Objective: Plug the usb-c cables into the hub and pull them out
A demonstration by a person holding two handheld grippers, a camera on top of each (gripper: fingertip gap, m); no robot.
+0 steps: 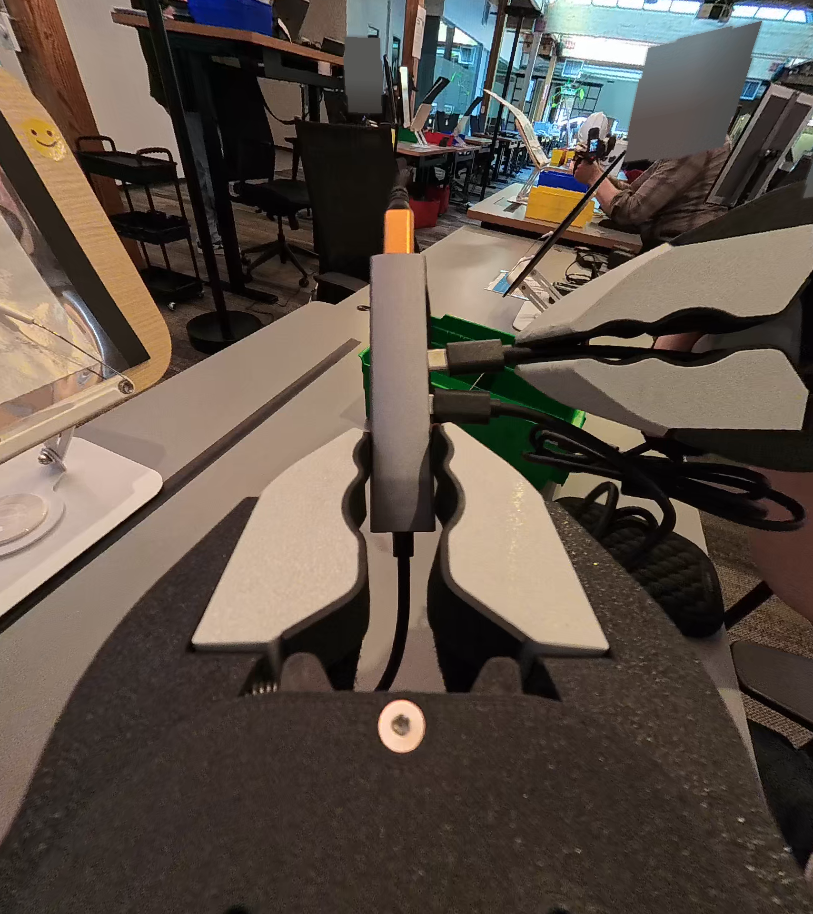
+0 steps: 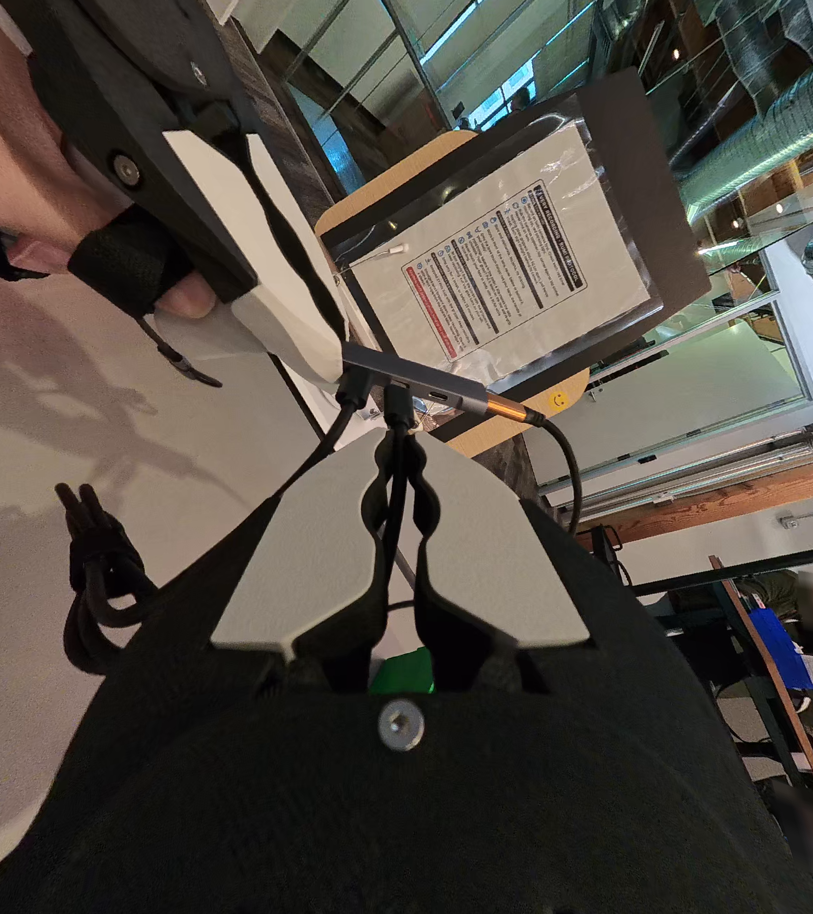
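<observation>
Two tools are working: my left tool [image 1: 399, 487] is clamping the hub [image 1: 398, 376] above the table [image 1: 256, 395]; my right tool [image 2: 397, 465] is pinching the upper cable [image 1: 474, 357] behind its plug, metal tip partly showing. Pulling on cord risks slipping or straining it; an off-axis tug risks twisting the hub. Its long axis is running away from me, orange end [image 1: 398, 231] farthest; the ports are facing right.

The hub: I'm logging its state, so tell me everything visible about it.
The hub is a slim grey bar, metal-looking, with an orange end piece and a black lead at each end. It is held off the table, clamped in the left gripper. Two black plugs sit in its side: the upper plug shows bare metal, its cable pinched by the right gripper; the lower plug looks seated. A third side port is empty.
</observation>
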